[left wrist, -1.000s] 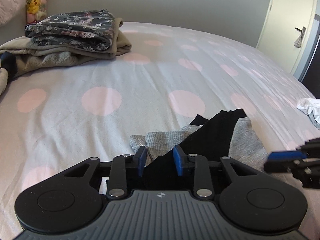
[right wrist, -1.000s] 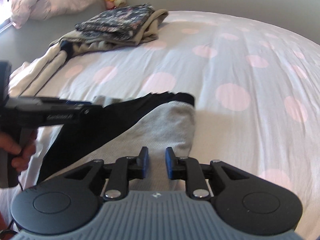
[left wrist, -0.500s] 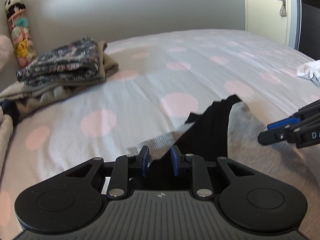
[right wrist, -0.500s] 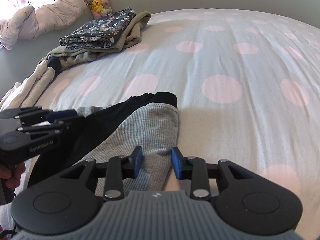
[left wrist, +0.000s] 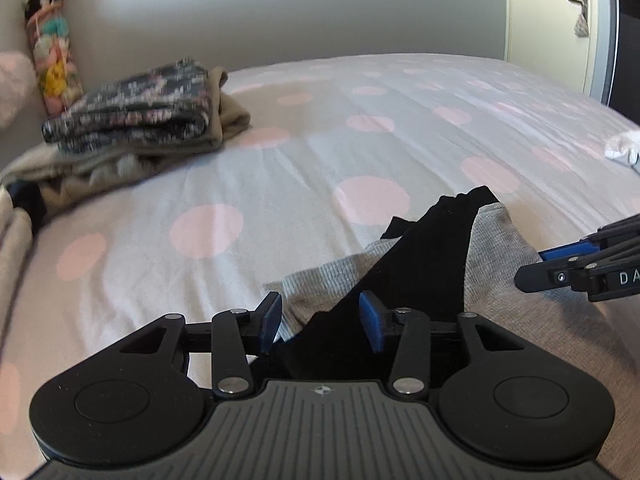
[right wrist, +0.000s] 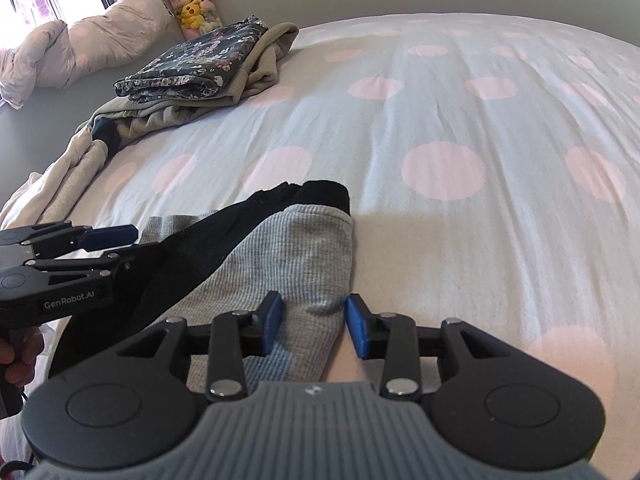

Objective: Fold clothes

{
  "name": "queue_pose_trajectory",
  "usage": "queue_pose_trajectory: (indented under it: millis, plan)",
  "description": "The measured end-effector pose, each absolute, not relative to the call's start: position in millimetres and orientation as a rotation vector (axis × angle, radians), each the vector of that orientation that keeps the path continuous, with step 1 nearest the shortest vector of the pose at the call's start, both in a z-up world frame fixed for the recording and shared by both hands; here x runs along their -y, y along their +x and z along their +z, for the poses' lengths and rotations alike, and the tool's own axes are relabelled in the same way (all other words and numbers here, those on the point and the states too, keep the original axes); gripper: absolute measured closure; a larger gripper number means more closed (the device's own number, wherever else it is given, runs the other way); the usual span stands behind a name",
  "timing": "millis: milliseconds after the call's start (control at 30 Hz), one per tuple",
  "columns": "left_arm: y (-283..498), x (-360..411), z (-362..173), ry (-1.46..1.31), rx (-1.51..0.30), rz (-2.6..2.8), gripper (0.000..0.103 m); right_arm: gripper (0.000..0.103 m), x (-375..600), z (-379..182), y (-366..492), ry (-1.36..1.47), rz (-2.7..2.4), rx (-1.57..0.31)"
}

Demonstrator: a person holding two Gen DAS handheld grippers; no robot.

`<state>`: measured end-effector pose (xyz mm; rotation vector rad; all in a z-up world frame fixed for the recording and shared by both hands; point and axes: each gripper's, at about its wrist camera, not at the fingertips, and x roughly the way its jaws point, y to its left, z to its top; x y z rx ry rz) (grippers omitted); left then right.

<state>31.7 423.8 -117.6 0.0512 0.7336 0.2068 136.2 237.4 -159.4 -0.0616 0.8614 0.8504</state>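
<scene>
A grey ribbed garment [right wrist: 296, 256] with a black part [left wrist: 424, 276] lies flat on the spotted bed sheet [right wrist: 440, 128], close to me. My left gripper [left wrist: 320, 322] hangs over its near left corner. Its jaws are opening, and the cloth lies between the blue pads [left wrist: 272, 320] without being pinched. My right gripper [right wrist: 314, 322] is over the near right edge of the grey part, jaws also opening, with cloth between the pads but loose. Each gripper shows in the other's view, the right gripper [left wrist: 560, 264] and the left gripper [right wrist: 108, 240].
A folded pile stands at the back left, a dark floral garment [right wrist: 200, 64] on top of a beige one [right wrist: 264, 60]. More beige cloth [right wrist: 72, 176] trails along the left edge. A stuffed-toy column [left wrist: 50, 68], a pillow [right wrist: 80, 44] and a white cloth [left wrist: 624, 148] lie around the bed.
Both grippers' jaws have spread apart and the pads no longer pinch the cloth. The garment has settled flat on the sheet. Both wrists rolled a little.
</scene>
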Motion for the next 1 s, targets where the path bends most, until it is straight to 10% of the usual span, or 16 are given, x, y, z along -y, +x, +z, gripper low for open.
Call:
queue_pose_trajectory:
  millis: [433, 633, 1000]
  plan:
    - [35, -427, -122, -0.039, -0.759, 0.172, 0.073, 0.063, -237, -161, 135, -0.057, 0.845, -0.858]
    - [36, -426, -125, -0.064, -0.772, 0.144, 0.094, 0.063, -237, -160, 134, -0.054, 0.842, -0.856]
    - [33, -433, -130, -0.052, -0.779, 0.211, 0.097, 0.063, -233, -158, 136, -0.027, 0.832, -0.852]
